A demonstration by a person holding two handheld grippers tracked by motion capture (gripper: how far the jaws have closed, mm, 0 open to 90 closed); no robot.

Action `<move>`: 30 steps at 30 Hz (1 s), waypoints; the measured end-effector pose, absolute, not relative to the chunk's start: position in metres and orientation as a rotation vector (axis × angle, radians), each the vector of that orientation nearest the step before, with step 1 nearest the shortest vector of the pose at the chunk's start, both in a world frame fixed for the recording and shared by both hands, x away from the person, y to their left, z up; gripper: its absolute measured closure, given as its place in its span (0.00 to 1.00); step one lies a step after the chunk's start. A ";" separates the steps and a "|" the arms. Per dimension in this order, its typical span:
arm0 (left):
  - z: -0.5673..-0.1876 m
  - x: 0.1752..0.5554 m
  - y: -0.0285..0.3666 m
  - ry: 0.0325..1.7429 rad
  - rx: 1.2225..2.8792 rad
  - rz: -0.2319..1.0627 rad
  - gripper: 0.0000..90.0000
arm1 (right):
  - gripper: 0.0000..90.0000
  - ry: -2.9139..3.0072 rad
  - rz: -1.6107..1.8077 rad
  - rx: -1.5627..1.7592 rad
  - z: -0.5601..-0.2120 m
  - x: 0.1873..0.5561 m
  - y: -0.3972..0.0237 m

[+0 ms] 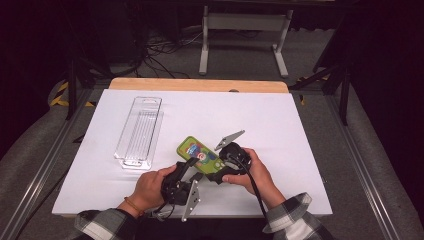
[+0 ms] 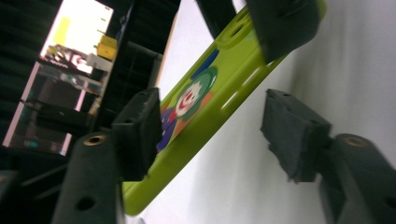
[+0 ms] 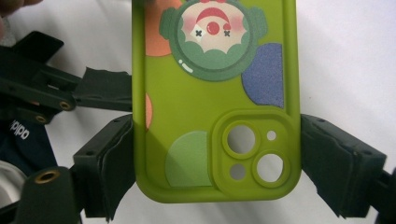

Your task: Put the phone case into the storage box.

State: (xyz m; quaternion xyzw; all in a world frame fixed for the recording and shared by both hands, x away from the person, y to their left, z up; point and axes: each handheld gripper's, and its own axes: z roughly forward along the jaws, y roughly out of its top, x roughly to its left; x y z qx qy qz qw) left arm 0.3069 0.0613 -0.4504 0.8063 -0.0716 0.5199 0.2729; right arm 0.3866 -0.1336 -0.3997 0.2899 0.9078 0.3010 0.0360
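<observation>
The one bit of writing I can read is a short white word, something like "oppo", in small letters on a dark blue surface (image 3: 21, 135) at the left edge of my right gripper view, running sideways up the frame. The bright screen (image 2: 77, 35) in the upper left of my left gripper view carries marks, but they are too blurred for me to read.

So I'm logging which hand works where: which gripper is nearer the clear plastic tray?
Left. The left gripper sits just right of the clear plastic tray, at its near end; the right gripper is farther right, across the green phone case.
</observation>
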 end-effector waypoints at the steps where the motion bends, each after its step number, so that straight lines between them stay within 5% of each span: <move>1: -0.452 0.306 0.060 -0.199 2.171 1.406 0.50 | 0.19 2.784 0.920 0.895 -0.399 0.387 -0.133; 8: -0.458 0.301 0.049 -0.343 2.173 1.518 0.71 | 0.19 2.802 0.916 0.868 -0.399 0.385 -0.127; 20: -0.464 0.299 0.047 -0.467 2.210 1.591 0.86 | 0.18 2.800 0.882 0.843 -0.396 0.382 -0.123; 30: -0.465 0.297 0.042 -0.515 2.183 1.666 0.87 | 0.18 2.791 0.880 0.843 -0.395 0.380 -0.126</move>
